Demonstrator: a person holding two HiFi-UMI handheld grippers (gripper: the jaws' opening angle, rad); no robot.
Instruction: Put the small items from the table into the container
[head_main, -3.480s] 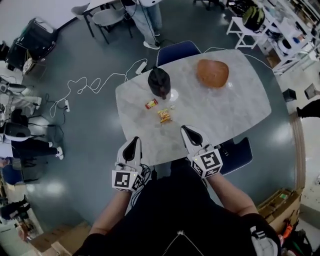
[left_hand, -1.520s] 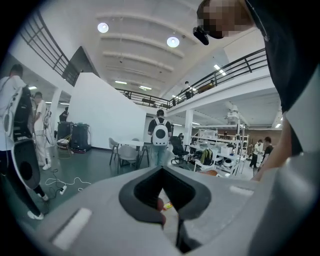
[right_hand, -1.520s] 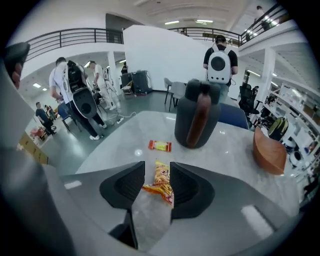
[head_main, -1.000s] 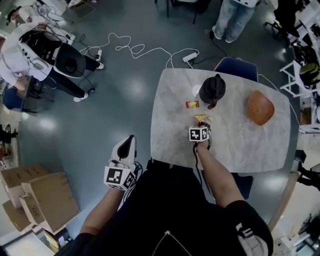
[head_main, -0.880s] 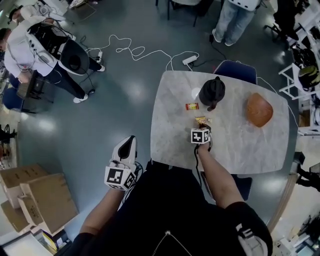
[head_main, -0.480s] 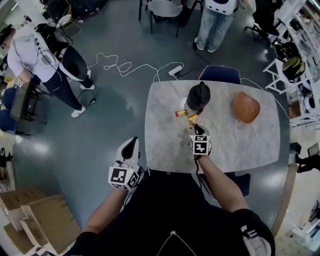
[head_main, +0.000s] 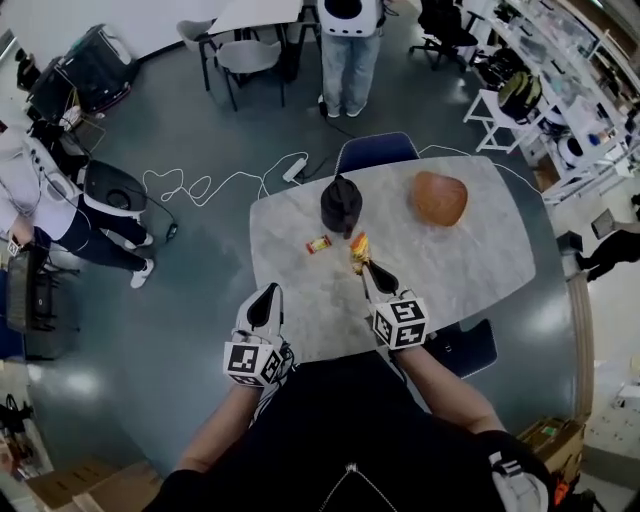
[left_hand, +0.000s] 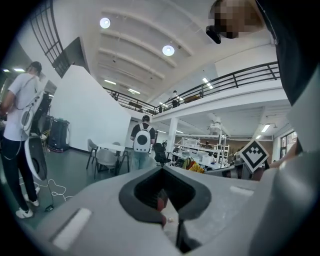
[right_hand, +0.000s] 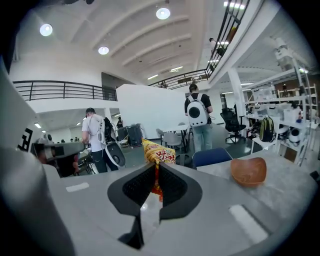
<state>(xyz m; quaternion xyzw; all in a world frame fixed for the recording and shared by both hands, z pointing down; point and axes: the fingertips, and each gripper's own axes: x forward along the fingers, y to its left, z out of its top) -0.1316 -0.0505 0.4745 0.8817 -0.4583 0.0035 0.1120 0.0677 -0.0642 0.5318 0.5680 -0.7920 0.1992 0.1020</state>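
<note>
A yellow snack packet (head_main: 359, 247) hangs above the marble table (head_main: 470, 255), pinched at its lower edge by my right gripper (head_main: 364, 264), which is shut on it. In the right gripper view the yellow snack packet (right_hand: 158, 152) sticks up past my right gripper (right_hand: 155, 168). The black container (head_main: 341, 204) stands just beyond it, near the table's far edge. A small red packet (head_main: 319, 243) lies on the table to the container's left. My left gripper (head_main: 268, 294) hovers shut and empty off the table's near left corner. The left gripper (left_hand: 162, 171) holds nothing.
A brown bowl (head_main: 440, 198) sits on the table's far right part, and the brown bowl (right_hand: 248, 171) shows in the right gripper view too. A blue chair (head_main: 374, 152) stands behind the table, another chair (head_main: 470, 347) at my right. Cables (head_main: 215, 180) trail on the floor; people stand around.
My right gripper, down at the yellow packet on the table a second ago, has risen and drawn back with the packet in it. The left gripper has shifted slightly.
</note>
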